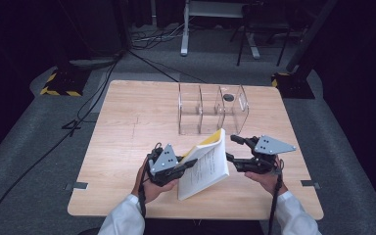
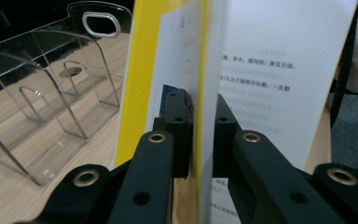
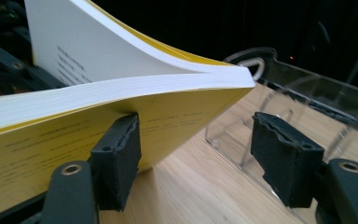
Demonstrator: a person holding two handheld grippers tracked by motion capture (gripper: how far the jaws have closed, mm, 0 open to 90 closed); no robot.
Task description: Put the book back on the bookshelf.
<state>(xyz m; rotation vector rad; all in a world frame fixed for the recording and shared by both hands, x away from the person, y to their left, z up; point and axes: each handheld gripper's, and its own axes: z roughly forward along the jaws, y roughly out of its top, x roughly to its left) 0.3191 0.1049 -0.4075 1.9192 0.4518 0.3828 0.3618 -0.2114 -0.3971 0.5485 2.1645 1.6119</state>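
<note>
So the left gripper (image 1: 188, 164) has its fingers (image 2: 179, 126) clamped on the front cover and a few pages of the yellow book (image 1: 206, 164), holding it tilted up above the table (image 1: 127, 122). The right gripper (image 1: 232, 148) sits beside the book with fingers spread, gripping nothing. A clear plastic organizer (image 1: 213, 108) stands just behind.

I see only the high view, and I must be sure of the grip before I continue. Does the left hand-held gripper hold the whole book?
Observer: No. The left hand-held gripper is shut on a thin, yellow-edged part of the book, not the full block of pages.
Operator: Does the right one grip too?
Observer: No. The right hand-held gripper is open; one pad stands at the yellow cover and the other is free.
Operator: What lies beyond the free pad?
Observer: The clear rack, standing on the table.
</note>
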